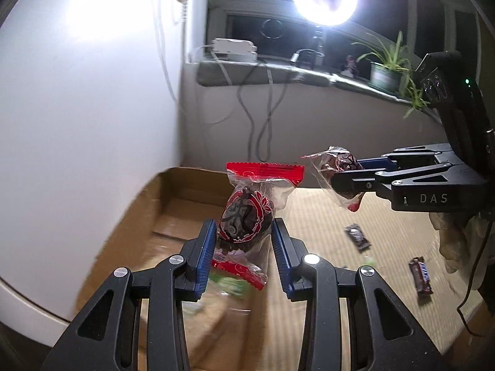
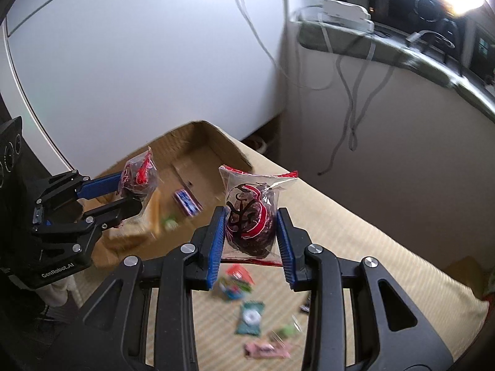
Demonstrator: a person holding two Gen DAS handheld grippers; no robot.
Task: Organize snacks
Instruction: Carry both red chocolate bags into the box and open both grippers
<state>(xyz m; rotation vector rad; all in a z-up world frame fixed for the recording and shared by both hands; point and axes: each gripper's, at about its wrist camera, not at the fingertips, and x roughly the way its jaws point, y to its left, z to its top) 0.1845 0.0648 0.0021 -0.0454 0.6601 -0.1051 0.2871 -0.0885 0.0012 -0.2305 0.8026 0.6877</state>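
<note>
My left gripper [image 1: 244, 232] is shut on a red-and-clear wrapped dark snack [image 1: 247, 216], held in the air over the open cardboard box [image 1: 173, 191]. My right gripper [image 2: 251, 232] is shut on a second snack of the same kind [image 2: 250, 219], also lifted above the mat. Each gripper shows in the other's view: the right gripper [image 1: 343, 182] with its snack [image 1: 337, 167] at the right, the left gripper [image 2: 133, 188] with its snack [image 2: 139, 176] at the left, in front of the box [image 2: 198, 142].
Loose snacks lie on the beige mat [image 2: 355, 232]: a green packet [image 2: 249, 318], a pink bar [image 2: 266, 349], a dark bar [image 1: 420, 275], a small dark packet [image 1: 357, 236]. A blue-and-white packet [image 2: 187, 202] is in the box. A white wall, hanging cables and a window sill stand behind.
</note>
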